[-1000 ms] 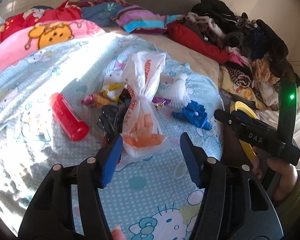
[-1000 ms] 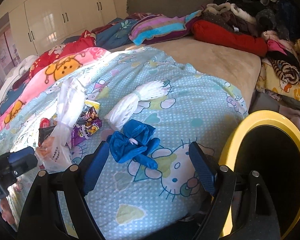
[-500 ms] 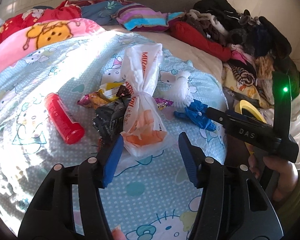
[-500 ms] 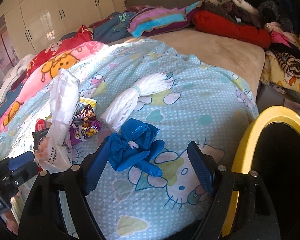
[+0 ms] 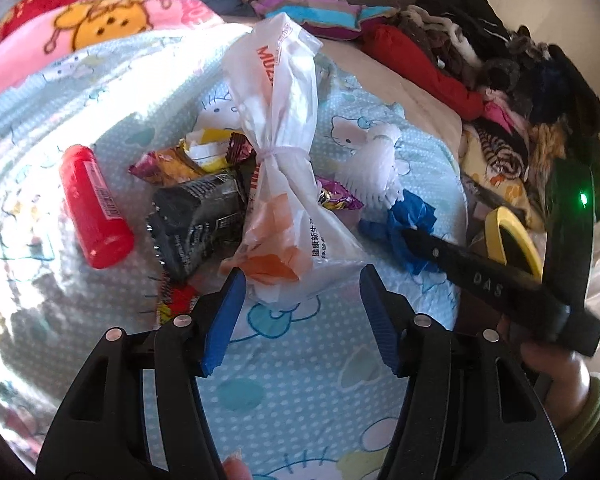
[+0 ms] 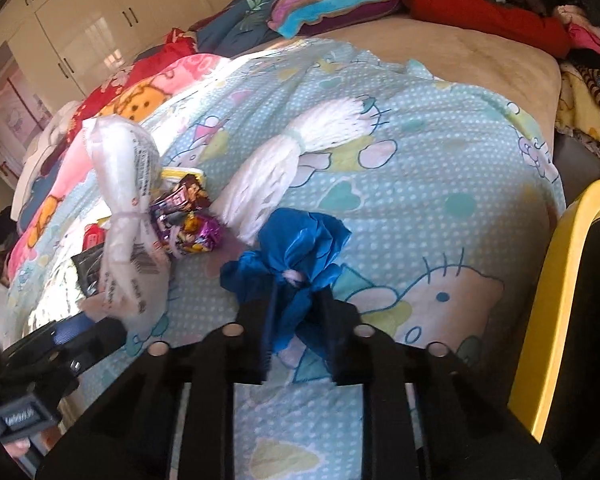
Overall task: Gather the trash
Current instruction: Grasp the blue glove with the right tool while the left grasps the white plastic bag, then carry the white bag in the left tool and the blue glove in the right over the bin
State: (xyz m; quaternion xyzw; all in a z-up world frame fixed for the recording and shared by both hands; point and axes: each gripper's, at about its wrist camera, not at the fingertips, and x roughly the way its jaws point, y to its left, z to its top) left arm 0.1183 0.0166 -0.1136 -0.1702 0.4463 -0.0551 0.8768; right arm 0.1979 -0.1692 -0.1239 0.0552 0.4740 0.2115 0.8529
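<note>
Here, from my left wrist view, the red cylinder (image 5: 94, 206) lies farthest left on the blue cartoon-print sheet (image 5: 284, 392), then the black crinkled packet (image 5: 198, 220) with the yellow and brown wrappers (image 5: 192, 156) behind it. Next comes the knotted white plastic bag (image 5: 284, 184), its bottom end just ahead of my left gripper (image 5: 300, 300), whose blue pads stand wide apart with nothing between them. Right of the bag lie a purple wrapper (image 5: 338, 200) and the white foam net (image 5: 380, 168), touching the blue plastic bag (image 6: 296, 248). My right gripper (image 6: 298, 312) has its jaws pressed together on that blue bag (the lower folds are pinched between the pads). Furthest right, beside the bed, stands the yellow-rimmed bin (image 6: 560, 300). Heaped clothes (image 5: 500, 92) fill the far right edge.
</note>
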